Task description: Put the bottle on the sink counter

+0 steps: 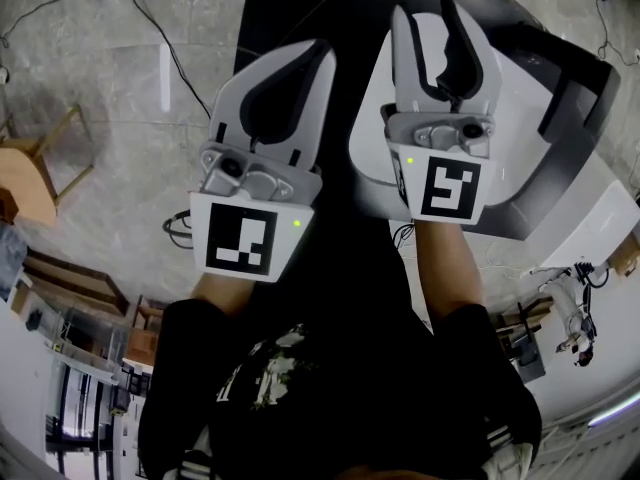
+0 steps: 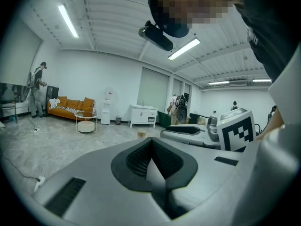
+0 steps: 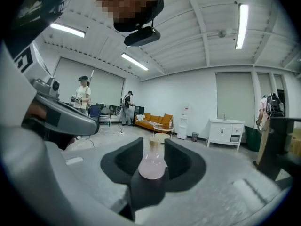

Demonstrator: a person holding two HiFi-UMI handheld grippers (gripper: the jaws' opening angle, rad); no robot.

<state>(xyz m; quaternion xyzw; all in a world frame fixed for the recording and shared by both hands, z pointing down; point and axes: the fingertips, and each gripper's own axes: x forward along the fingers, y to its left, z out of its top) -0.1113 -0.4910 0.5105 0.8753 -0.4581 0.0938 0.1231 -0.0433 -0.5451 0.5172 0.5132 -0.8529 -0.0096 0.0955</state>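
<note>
A small pink flask-shaped bottle (image 3: pixel 152 163) with a cork top stands upright between the dark pads of my right gripper (image 3: pixel 153 149), which is shut on it. In the head view the right gripper (image 1: pixel 440 30) is held over a white and black machine base, and the bottle is hidden there. My left gripper (image 1: pixel 320 53) is alongside it on the left, shut with nothing in it; its pads meet in the left gripper view (image 2: pixel 151 149). The white sink counter (image 3: pixel 225 131) with a faucet stands far off against the back wall, and shows as the sink counter (image 2: pixel 143 115) in the left gripper view too.
An orange sofa (image 3: pixel 153 120), a round side table (image 3: pixel 161 132) and a water dispenser (image 3: pixel 182 126) stand near the far wall. People stand at the left (image 3: pixel 82 98). A cable (image 1: pixel 150 28) crosses the marble floor, and a wooden chair (image 1: pixel 40 173) stands at the left.
</note>
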